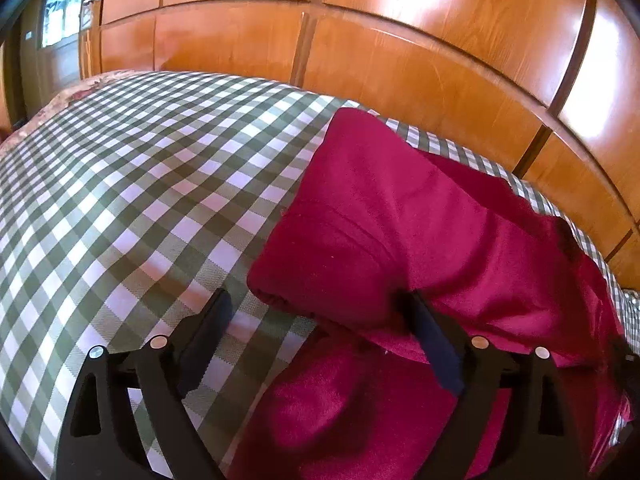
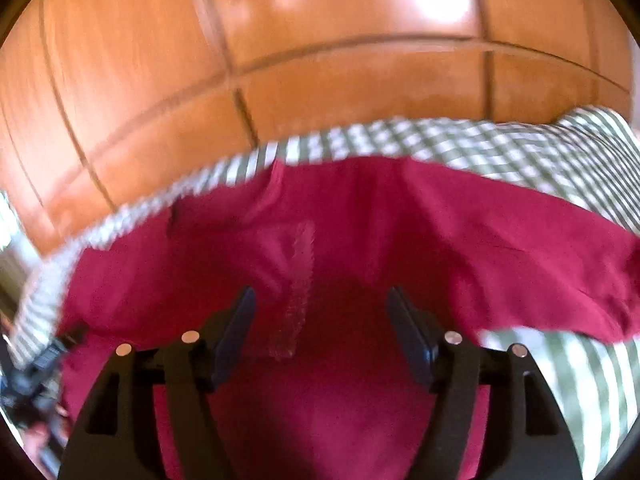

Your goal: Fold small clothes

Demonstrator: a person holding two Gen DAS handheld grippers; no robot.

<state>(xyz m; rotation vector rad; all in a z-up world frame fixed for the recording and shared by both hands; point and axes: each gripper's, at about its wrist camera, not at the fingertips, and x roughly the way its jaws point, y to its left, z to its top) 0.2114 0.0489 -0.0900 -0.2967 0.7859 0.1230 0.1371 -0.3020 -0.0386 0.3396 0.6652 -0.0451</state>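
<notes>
Left wrist view: my left gripper [image 1: 320,312] stands wide, nothing pinched. Left finger sits over bare green-and-white checked cloth [image 1: 120,184]. Right finger [image 1: 432,340] lies against the lower edge of the crimson garment [image 1: 400,224], cannot tell if it presses. Garment is folded over itself, lying ahead and to the right of the jaws, more of it under them. Wooden panelled wall [image 1: 400,48] beyond the far edge of the cloth.

Right wrist view, blurred: my right gripper [image 2: 320,312] spread apart, no fabric between the pads. Crimson garment [image 2: 440,232] lies under and ahead of the jaws, pale ribbed strip [image 2: 298,296] on it between the fingers. Checked cloth [image 2: 500,140] beyond, wooden panelled wall [image 2: 320,20] behind.
</notes>
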